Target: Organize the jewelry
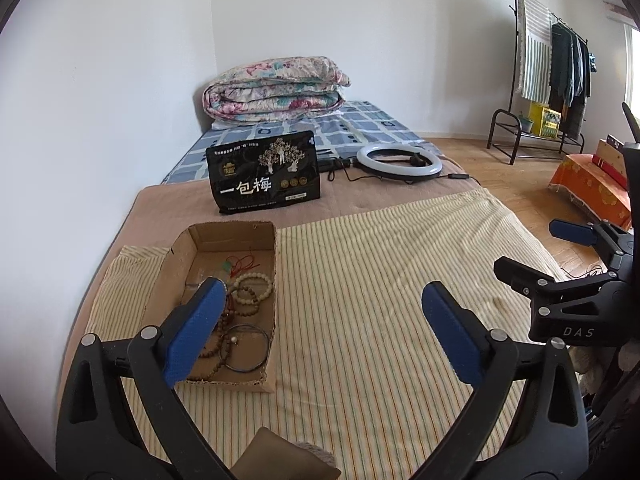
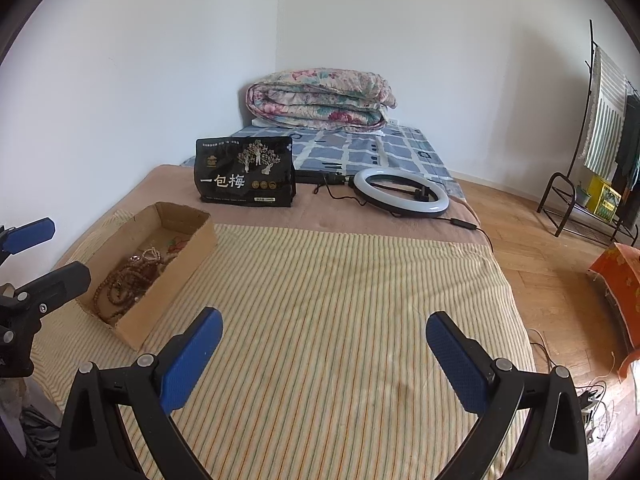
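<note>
An open cardboard box (image 1: 264,320) lies on the striped cloth (image 1: 380,300) at the left. It holds beaded bracelets (image 1: 252,290), a thin metal bangle (image 1: 250,346) and a red cord (image 1: 240,266). My left gripper (image 1: 324,320) is open and empty, its left fingertip over the box. My right gripper (image 2: 324,344) is open and empty above the striped cloth (image 2: 340,300), right of the box (image 2: 176,276). The jewelry (image 2: 128,280) shows inside it. Each gripper shows at the edge of the other's view.
A black snack bag (image 1: 264,172) stands behind the box. A white ring light (image 1: 400,162) with a cable lies to its right. A folded floral quilt (image 1: 276,88) sits at the far end. A clothes rack (image 1: 552,80) stands on the wooden floor.
</note>
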Demonstrator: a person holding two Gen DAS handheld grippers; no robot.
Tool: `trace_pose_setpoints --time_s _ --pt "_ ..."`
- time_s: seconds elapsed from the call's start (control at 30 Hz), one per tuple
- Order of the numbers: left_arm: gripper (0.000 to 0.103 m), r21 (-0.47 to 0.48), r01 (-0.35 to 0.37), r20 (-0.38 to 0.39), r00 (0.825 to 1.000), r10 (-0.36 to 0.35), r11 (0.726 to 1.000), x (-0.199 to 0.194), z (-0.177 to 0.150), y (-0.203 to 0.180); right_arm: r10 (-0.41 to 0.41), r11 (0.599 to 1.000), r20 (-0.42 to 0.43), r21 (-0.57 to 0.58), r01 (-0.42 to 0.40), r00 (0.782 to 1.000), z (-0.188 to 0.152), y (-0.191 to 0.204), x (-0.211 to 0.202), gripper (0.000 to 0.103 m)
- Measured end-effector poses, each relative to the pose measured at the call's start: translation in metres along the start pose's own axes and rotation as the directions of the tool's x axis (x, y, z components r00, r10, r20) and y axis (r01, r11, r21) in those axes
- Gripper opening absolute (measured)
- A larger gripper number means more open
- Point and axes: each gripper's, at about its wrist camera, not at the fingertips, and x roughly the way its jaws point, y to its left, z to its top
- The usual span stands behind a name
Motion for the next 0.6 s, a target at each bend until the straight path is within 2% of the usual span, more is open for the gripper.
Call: trace_pose_setpoints --time_s 0.6 --pt "0.101 -0.026 -0.024 -0.028 0.999 0.023 0.999 0.005 -0.004 0.011 -0.009 1.000 -0.018 -0.012 0.009 1.000 -0.006 0.004 0.008 0.103"
